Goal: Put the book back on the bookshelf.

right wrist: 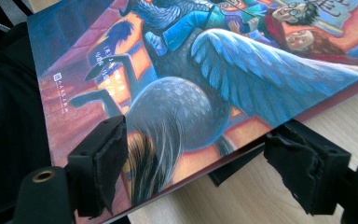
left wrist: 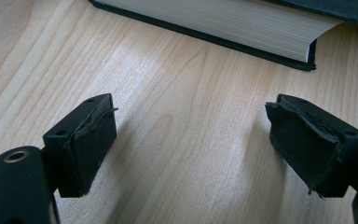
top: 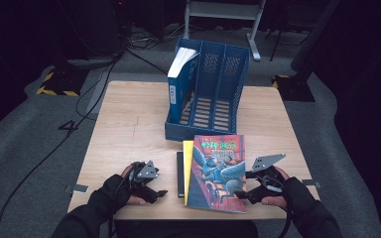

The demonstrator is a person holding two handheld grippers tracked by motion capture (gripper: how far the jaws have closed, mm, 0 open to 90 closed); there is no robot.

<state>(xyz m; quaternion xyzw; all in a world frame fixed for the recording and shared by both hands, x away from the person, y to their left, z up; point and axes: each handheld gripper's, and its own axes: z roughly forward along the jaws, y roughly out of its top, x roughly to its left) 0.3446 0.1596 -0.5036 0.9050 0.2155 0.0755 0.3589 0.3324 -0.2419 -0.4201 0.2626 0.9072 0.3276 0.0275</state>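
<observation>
This looks like a lab or studio. A small wooden counter (top: 129,129) stands on grey carpet (top: 25,139) in a dark room. Cables (top: 87,96) trail across the floor, with hazard-striped tape (top: 54,90) and a metal stand (top: 223,12) behind.

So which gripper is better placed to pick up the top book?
Probably the right gripper: its open jaws already straddle the edge of the illustrated book. The left gripper is open over bare table, short of the stack.

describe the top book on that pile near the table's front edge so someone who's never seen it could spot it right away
On the wooden table, before the blue file rack, lies a small pile. Its top book alone has a colourful red-orange cover showing a blue-winged creature.
</observation>
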